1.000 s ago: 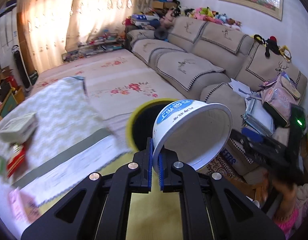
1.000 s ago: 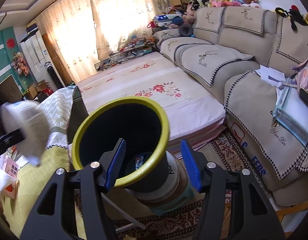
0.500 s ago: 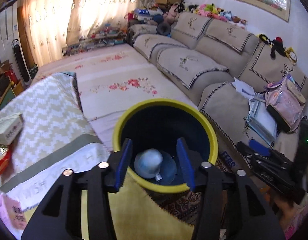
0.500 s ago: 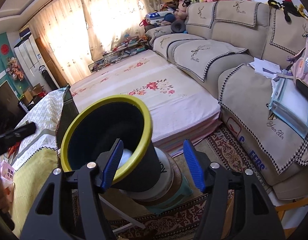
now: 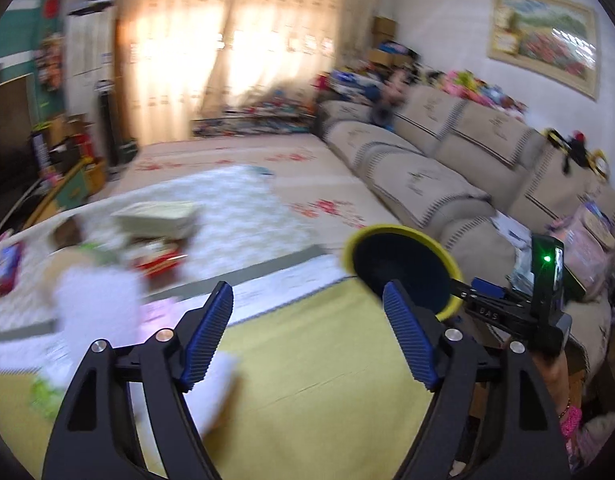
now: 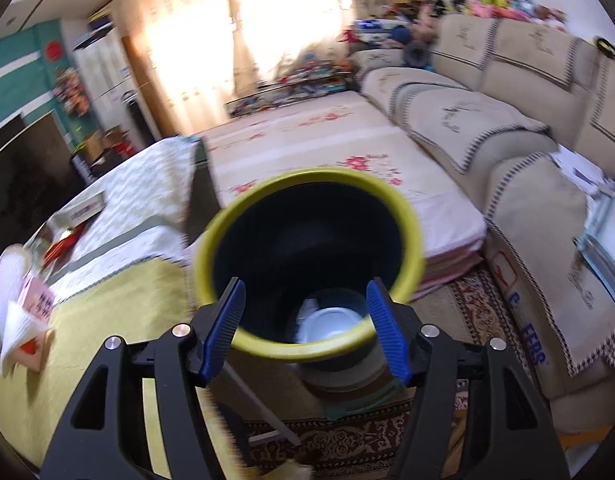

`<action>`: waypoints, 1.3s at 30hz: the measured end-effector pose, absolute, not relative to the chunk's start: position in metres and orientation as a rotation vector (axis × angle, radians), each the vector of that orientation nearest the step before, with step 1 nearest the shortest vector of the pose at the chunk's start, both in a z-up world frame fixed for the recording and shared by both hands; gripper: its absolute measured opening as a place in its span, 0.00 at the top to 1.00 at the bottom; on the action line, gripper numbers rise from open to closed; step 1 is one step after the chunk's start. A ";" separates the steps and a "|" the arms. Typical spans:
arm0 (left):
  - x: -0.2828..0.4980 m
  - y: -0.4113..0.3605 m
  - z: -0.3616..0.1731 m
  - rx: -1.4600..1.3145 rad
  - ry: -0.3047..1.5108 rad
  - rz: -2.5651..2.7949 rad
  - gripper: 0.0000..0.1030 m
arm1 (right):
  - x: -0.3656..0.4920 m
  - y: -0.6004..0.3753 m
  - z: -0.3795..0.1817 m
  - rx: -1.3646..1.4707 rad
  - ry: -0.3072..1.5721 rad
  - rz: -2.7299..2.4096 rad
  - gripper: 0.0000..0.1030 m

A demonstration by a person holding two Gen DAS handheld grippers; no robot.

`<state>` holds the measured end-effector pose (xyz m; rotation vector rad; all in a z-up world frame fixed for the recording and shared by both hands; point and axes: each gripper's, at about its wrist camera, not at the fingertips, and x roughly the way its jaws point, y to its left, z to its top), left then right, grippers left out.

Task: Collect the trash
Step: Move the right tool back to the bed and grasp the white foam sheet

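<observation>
A black bin with a yellow rim [image 6: 307,264] stands just beyond my right gripper [image 6: 305,330], which is open with its jaws on either side of the near rim. A white bowl [image 6: 327,322] lies at the bin's bottom. My left gripper [image 5: 307,332] is open and empty above the yellow tablecloth [image 5: 307,356]. The bin [image 5: 399,272] is to its right, with the right gripper [image 5: 519,308] beside it. Blurred white paper trash [image 5: 95,304] and a red packet [image 5: 159,260] lie on the table to the left. White paper [image 6: 15,320] also shows in the right wrist view.
A beige sofa [image 5: 447,168] runs along the right wall. A floral mattress [image 6: 327,148] lies behind the bin. A flat box [image 5: 155,216] sits on the chevron cloth. A patterned rug [image 6: 347,440] covers the floor below the bin.
My left gripper dropped the white bowl into the bin, opened wide, and swung left over the table. The right gripper stayed open at the bin's rim.
</observation>
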<state>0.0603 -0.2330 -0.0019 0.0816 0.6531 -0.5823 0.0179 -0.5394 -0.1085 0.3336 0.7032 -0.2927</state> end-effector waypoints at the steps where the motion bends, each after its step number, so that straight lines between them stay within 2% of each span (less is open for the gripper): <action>1: 0.058 -0.217 -0.001 0.069 0.649 -0.554 0.24 | 0.022 -0.527 -0.107 0.320 0.705 -0.262 0.41; 9: 0.037 -0.089 -0.008 -0.013 0.617 -0.277 0.24 | 0.045 -0.414 -0.089 0.215 0.707 0.059 0.41; 13: 0.028 -0.051 -0.016 -0.047 0.613 -0.215 0.24 | 0.043 -0.354 -0.077 0.158 0.684 0.234 0.41; 23: 0.015 -0.029 -0.035 -0.080 0.616 -0.193 0.24 | 0.059 -0.265 -0.072 -0.028 0.697 0.389 0.42; 28: 0.017 -0.033 -0.038 -0.086 0.624 -0.198 0.24 | 0.068 -0.252 -0.079 -0.087 0.725 0.402 0.55; 33: 0.019 -0.036 -0.043 -0.090 0.634 -0.205 0.24 | 0.071 -0.245 -0.081 -0.115 0.730 0.423 0.56; 35: 0.021 -0.036 -0.045 -0.094 0.641 -0.206 0.24 | 0.071 -0.243 -0.080 -0.112 0.736 0.442 0.65; 39: 0.024 -0.034 -0.051 -0.104 0.656 -0.205 0.24 | 0.069 -0.239 -0.077 -0.147 0.731 0.424 0.75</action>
